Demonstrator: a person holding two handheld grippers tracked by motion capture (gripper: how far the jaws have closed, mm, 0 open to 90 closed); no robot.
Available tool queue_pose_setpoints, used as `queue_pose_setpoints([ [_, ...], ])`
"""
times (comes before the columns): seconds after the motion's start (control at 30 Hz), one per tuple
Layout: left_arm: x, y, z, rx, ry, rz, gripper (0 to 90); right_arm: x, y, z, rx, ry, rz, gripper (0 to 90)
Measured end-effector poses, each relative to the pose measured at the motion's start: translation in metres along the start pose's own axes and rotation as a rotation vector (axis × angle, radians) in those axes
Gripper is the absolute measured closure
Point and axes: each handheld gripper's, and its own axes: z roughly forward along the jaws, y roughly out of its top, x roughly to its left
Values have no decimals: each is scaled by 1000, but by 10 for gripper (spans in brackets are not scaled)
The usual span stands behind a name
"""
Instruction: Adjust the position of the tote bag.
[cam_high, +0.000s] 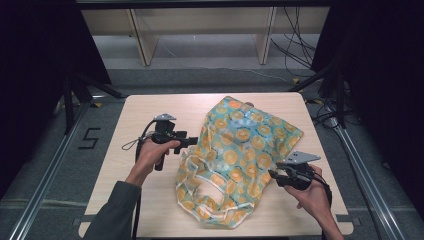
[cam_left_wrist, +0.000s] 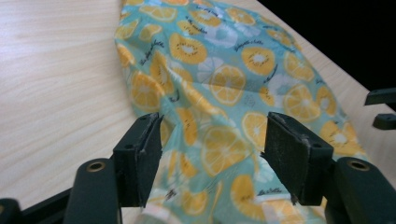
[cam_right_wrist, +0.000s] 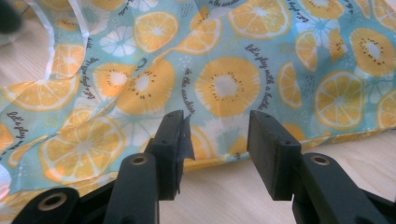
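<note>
Teal fabric printed with orange slices makes up the bag (cam_high: 235, 160), which lies crumpled across the middle of the pale wooden table (cam_high: 125, 145). In the high view it runs from about twelve o'clock of the table's centre, where its closed end sits, down toward six o'clock, where its looped handles (cam_high: 202, 187) and open mouth lie near the front edge.

Seen from above, the left gripper (cam_high: 192, 141) sits at nine o'clock of the bag, held in the person's left hand (cam_high: 152, 152), its jaws pointing toward three o'clock and reaching the bag's left edge. In the left gripper view, the left gripper (cam_left_wrist: 212, 156) has its jaws spread apart, with a raised fold of the bag (cam_left_wrist: 219, 93) lying between and beyond them; neither pad is pressed onto the cloth.

From the high view, the right gripper (cam_high: 274, 175) is at about four o'clock of the bag, held in the right hand (cam_high: 312, 192), its jaws pointing toward nine o'clock and just at the bag's right edge. In the right gripper view, the right gripper (cam_right_wrist: 217, 144) is likewise released, jaws parted, with the bag's hem (cam_right_wrist: 219, 161) lying on the table just ahead of the gap. The printed cloth (cam_right_wrist: 224, 84) stretches on toward twelve o'clock in that view.
</note>
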Motion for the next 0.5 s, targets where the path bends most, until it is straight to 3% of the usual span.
queue_pose_setpoints([
  [0.03, 0, 3, 0, 9, 21, 8, 363, -2, 0, 1, -19, 0, -35, 574],
  [0.1, 1, 5, 6, 75, 92, 69, 366, -2, -1, 0, -6, -10, -37, 575],
  [0.17, 3, 3, 17, 138, 123, 95, 363, 0, -1, 1, -8, -8, -35, 576],
  [0.33, 12, -4, 44, 194, 135, 67, 364, 2, -1, 0, -3, 6, -41, 568],
  [0.43, 21, -5, 56, 240, 169, 80, 359, 5, -2, -1, 1, 16, -22, 538],
  [0.5, 27, -6, 66, 215, 167, 36, 329, 8, -3, 0, 10, 20, -14, 515],
])
